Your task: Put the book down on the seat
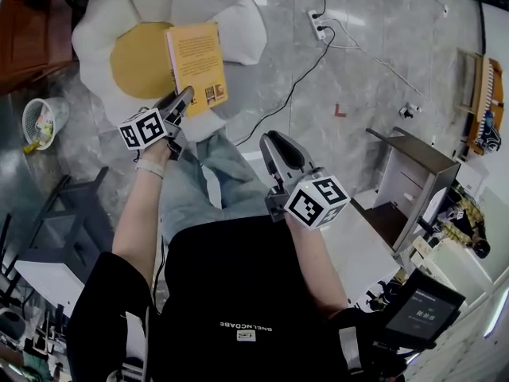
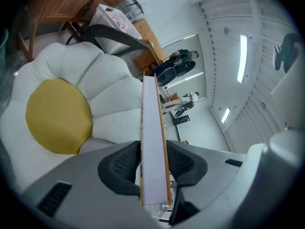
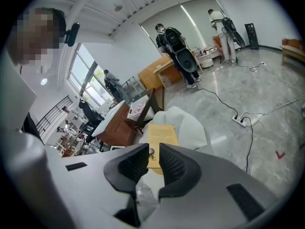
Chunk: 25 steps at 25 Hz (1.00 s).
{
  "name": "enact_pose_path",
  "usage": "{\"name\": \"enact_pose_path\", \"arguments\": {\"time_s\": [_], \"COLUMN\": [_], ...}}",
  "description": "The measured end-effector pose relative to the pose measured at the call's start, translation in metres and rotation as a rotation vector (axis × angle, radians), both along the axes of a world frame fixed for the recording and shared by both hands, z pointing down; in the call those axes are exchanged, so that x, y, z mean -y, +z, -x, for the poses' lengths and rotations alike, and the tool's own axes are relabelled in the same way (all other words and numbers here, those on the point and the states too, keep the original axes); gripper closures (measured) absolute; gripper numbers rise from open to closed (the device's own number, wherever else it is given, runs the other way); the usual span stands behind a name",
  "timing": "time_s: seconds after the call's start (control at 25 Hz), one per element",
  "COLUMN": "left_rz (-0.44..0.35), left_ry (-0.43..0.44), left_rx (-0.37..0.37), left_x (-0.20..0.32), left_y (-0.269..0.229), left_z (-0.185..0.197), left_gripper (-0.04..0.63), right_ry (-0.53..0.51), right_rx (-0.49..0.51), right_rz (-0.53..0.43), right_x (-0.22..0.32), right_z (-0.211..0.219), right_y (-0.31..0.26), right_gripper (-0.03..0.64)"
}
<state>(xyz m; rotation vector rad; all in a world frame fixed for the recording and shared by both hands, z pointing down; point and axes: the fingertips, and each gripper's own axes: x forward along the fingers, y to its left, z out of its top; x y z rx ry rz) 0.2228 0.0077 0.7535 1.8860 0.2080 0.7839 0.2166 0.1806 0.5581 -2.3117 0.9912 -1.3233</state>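
Head view: one book, one seat, two grippers. The left gripper pinches the book at its near end. The book hangs over the seat's near-right petals, beside the yellow centre, cover up, long axis running away from the jaws across the seat. Can't tell whether it touches the seat. The right gripper is well off the seat, so the left is nearer.

Left gripper view: pads are clamped on both faces of the book. The seat lies just beyond and to one side.

Right gripper view: the jaws are slightly apart with nothing between them. The book and seat are far ahead.

Judgement: the put-down is the left's job, straight down.
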Motion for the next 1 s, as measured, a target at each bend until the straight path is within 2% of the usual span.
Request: {"name": "enact_pose_path", "arguments": {"time_s": [0.32,0.72,1.0], "left_rz": [0.007,-0.006,0.020], "left_ry": [0.028,0.055,0.056], "left_rx": [0.051,0.056,0.066], "left_x": [-0.012,-0.016,-0.023], "left_y": [0.045,0.066,0.094], "left_z": [-0.001,-0.004,-0.007], "left_gripper": [0.437,0.437,0.437], "right_ry": [0.036,0.047,0.063], "right_rx": [0.034,0.063,0.073], "right_rz": [0.001,0.003,-0.007], "right_x": [-0.011,-0.012,-0.014], "right_z": [0.004,0.013,0.015], "right_y": [0.020,0.042,0.059], "right_gripper": [0.532,0.532,0.532]}}
